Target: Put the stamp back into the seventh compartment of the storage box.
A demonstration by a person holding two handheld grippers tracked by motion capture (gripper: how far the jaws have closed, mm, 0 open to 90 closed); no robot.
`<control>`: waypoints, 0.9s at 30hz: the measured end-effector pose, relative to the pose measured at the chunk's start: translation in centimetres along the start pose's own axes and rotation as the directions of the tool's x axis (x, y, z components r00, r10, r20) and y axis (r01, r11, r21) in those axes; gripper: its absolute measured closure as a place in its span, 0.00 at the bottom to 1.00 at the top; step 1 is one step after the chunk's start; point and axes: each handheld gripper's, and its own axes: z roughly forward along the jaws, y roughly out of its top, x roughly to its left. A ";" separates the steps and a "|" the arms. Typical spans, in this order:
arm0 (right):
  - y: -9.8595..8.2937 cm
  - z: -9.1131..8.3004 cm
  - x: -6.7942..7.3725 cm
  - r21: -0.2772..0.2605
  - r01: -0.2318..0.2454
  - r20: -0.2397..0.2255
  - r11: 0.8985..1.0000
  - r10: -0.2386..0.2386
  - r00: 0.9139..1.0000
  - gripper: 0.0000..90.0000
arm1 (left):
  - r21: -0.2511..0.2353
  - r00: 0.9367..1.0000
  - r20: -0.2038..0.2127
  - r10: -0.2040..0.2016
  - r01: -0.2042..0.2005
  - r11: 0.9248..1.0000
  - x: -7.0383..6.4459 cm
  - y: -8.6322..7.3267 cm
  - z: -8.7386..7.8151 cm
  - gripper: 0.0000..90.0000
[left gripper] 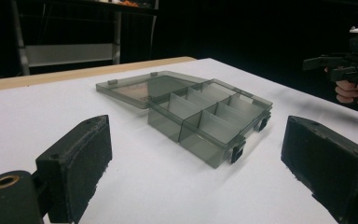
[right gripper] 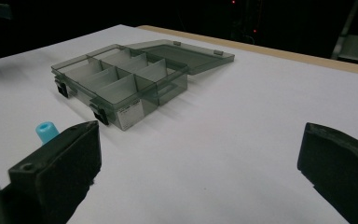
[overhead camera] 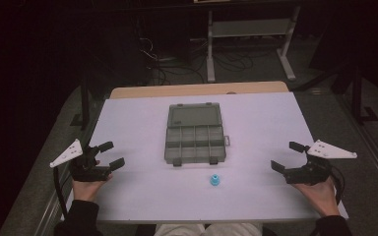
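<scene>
My left gripper [overhead camera: 109,155] and right gripper [overhead camera: 288,156] are black, each topped by a grey three-cornered plate. Their jaw pads look rough and foam-like. Black cables trail back past my dark sleeves [overhead camera: 78,219].

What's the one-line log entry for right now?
left gripper: open, empty | right gripper: open, empty | compartment box: lid open, compartments look empty | blue cap-like piece: on table, near side of box, untouched

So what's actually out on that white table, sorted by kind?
Grey box, lid open: 1
Blue cap: 1
Hand-held grippers, left and right, both open: 2
Total: 4
</scene>
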 end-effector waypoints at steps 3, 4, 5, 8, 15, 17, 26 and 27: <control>0.0 0.2 0.1 0.015 0.001 -0.008 1.000 -0.001 1.000 0.00 | 0.001 1.000 -0.002 -0.001 0.001 1.000 0.0 0.0 -0.1 0.09; 0.0 0.2 0.1 0.018 -0.001 -0.010 1.000 0.001 1.000 0.00 | 0.003 1.000 -0.004 -0.001 0.001 1.000 0.0 0.1 -0.1 0.09; 0.1 0.2 0.1 0.018 -0.001 -0.012 1.000 0.002 1.000 0.00 | 0.003 1.000 -0.004 -0.001 0.001 1.000 0.0 0.1 -0.1 0.09; 0.1 0.2 0.2 0.022 -0.001 -0.010 1.000 0.001 1.000 0.00 | 0.009 1.000 0.005 -0.007 0.007 1.000 -0.1 0.1 0.1 0.09; 0.0 0.0 0.1 0.020 -0.006 -0.002 1.000 0.006 1.000 0.00 | 0.045 1.000 -0.002 0.025 -0.025 0.999 -0.5 0.7 0.7 0.09; 0.0 0.0 0.1 0.023 -0.006 -0.001 1.000 0.006 1.000 0.00 | 0.044 1.000 -0.002 0.020 -0.020 0.999 -0.6 0.9 0.7 0.09; -0.1 0.0 0.2 0.025 -0.009 0.002 1.000 0.009 1.000 0.00 | 0.083 0.998 0.022 0.050 -0.052 0.995 -1.1 1.6 1.2 0.09; -0.1 0.0 0.2 0.025 -0.009 0.002 1.000 0.009 1.000 0.00 | 0.083 0.998 0.022 0.050 -0.052 0.995 -1.1 1.6 1.2 0.09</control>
